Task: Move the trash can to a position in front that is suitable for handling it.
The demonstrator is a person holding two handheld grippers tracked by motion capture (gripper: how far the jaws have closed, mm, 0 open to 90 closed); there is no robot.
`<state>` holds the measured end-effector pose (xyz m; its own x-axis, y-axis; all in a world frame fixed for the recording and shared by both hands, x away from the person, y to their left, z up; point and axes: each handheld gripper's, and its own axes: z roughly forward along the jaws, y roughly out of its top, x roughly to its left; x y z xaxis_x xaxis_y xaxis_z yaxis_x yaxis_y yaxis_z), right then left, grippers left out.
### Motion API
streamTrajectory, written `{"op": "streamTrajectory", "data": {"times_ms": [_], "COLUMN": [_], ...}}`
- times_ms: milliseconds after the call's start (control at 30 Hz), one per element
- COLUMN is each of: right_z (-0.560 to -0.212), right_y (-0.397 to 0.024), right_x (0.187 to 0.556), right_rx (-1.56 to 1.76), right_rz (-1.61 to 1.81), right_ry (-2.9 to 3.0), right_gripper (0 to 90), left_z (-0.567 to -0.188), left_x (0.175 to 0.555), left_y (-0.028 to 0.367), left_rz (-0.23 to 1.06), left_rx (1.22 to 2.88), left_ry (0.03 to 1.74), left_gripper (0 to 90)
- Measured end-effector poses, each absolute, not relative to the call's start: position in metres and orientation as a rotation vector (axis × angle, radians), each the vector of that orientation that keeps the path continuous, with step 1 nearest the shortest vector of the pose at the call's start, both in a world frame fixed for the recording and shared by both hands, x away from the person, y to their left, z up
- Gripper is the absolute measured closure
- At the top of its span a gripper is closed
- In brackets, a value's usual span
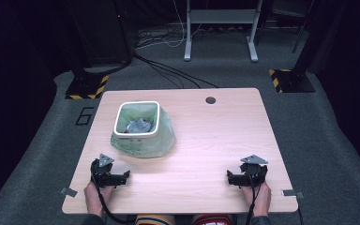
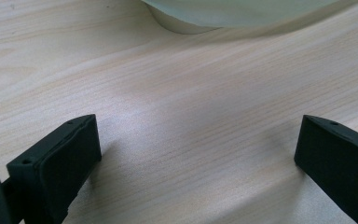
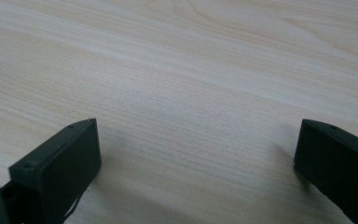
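at the left of the high view, the left gripper rests on the near left part of the wooden table, held by the person's left hand, with its cable trailing back over the near edge. a grey three-cornered plate sits on top of it. its jaws stand wide apart and hold nothing; in the left gripper view the left gripper has bare wood grain between the two black jaws.

just beyond it, toward the far left part of the table, stands a small white bin lined with a pale green bag, the bag's loose plastic spilling down over the outside onto the table. crumpled grey paper lies inside it. the bin is near the left gripper but not touching it, and its pale green skirt shows at the top of the left gripper view.

farther right, near the far edge, there is a round cable hole in the tabletop.

at the right, the right gripper rests on the near right part of the table, held by the right hand, well apart from the bin. its jaws too are spread wide with nothing in them; the right gripper view shows the right gripper with plain wood between the jaws.

a small grey tab sticks out at the near left edge and another tab at the near right edge.
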<state>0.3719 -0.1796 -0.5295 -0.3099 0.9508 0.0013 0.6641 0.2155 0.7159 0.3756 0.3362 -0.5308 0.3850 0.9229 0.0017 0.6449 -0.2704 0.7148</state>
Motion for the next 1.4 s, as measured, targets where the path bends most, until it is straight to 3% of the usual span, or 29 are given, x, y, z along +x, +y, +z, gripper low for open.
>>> {"op": "streamTrajectory", "data": {"times_ms": [733,1400], "right_z": [-0.512,-0.481], "right_y": [-0.179,-0.137], "right_x": [0.368,0.396], "right_rx": [1.503,1.406], "right_rz": [0.915,0.952], "right_ry": [2.068,2.15], "right_gripper": [0.1,1.0], "left_z": [-0.531,-0.531], "left_x": [0.377,0.377], "left_y": [0.337,0.338], "left_rz": [0.564,0.566], "left_rx": [2.0,1.998], "left_ry": [1.359,1.352], "left_gripper": [1.2,3.2]}}
